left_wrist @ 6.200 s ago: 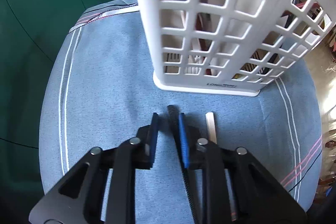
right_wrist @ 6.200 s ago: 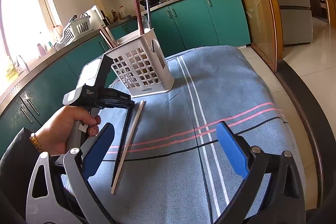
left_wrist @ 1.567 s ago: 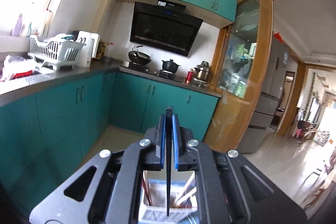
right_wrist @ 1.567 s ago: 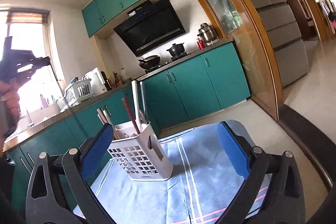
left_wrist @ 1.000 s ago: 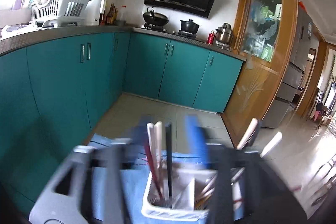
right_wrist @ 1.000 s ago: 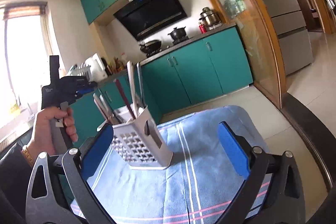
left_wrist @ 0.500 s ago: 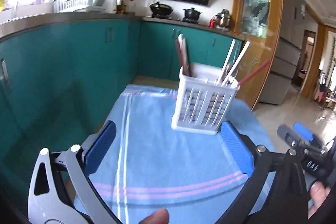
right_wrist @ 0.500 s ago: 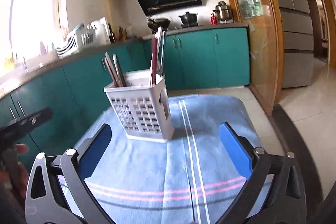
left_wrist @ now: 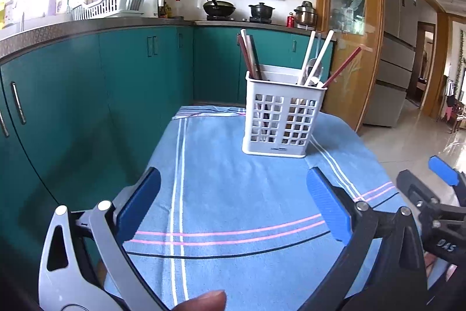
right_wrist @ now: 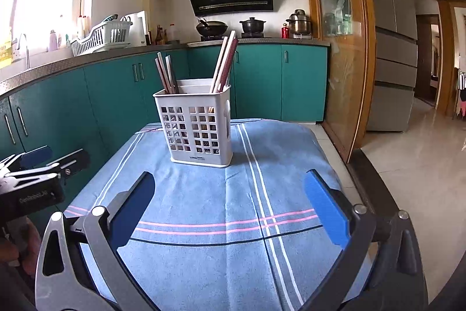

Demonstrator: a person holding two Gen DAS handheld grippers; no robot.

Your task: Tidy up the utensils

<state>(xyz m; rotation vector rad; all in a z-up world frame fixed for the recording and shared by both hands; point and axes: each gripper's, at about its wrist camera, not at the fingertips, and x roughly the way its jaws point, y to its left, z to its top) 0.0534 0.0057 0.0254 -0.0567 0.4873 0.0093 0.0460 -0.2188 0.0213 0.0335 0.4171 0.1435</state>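
white plastic caddy [left_wrist: 284, 118] mid-cloth [left_wrist: 233, 194], chopsticks [left_wrist: 250, 54] upright inside. thin, stiff, slick: pinch near tops. left gripper [left_wrist: 233, 206] and right gripper [right_wrist: 230, 206] both spread, empty, short of caddy.

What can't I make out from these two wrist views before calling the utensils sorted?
- Lower ends of the chopsticks: both views, hidden behind the white caddy wall.
- Caddy's inner compartments: both views, only glimpsed through the holes.
- Near edge of the blue cloth: both views, covered by the open left gripper and open right gripper.
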